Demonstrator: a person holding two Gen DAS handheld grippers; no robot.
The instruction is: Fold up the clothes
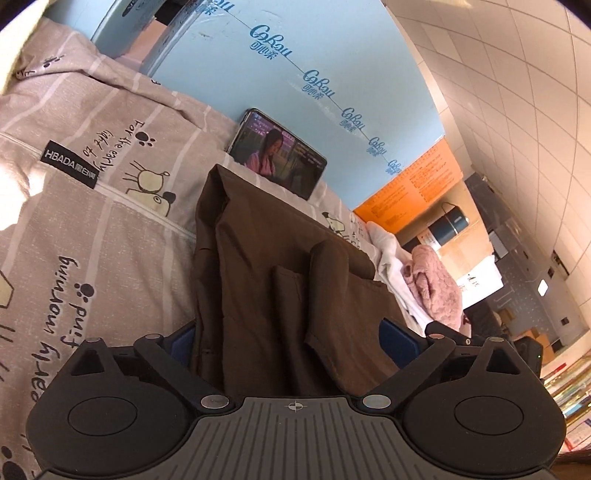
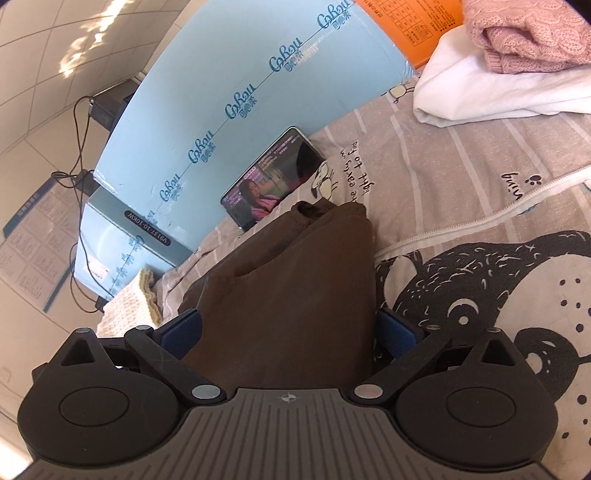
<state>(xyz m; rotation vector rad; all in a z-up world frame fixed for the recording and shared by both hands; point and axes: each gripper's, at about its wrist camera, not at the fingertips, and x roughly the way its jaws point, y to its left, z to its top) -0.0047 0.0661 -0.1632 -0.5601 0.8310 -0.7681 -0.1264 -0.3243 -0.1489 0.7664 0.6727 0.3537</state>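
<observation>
A dark brown garment [image 1: 280, 273] lies folded lengthwise on a grey printed bedsheet [image 1: 92, 236]. It runs from between my left gripper's fingers up toward a phone. My left gripper [image 1: 291, 336] stands wide open with the brown cloth lying between its blue pads [image 1: 397, 338]. In the right wrist view the same brown garment [image 2: 291, 288] fills the gap of my right gripper [image 2: 290, 330], which is also wide open around it, with blue pads [image 2: 395, 332] at each side of the cloth.
A lit phone [image 1: 277, 153] leans on a light blue carton [image 1: 295, 74] behind the garment. Folded white cloth [image 2: 491, 92] and a pink knit [image 2: 532, 33] lie at the right. A cream knitted item [image 2: 129, 306] lies at the left. An orange box [image 1: 413, 192] stands beyond.
</observation>
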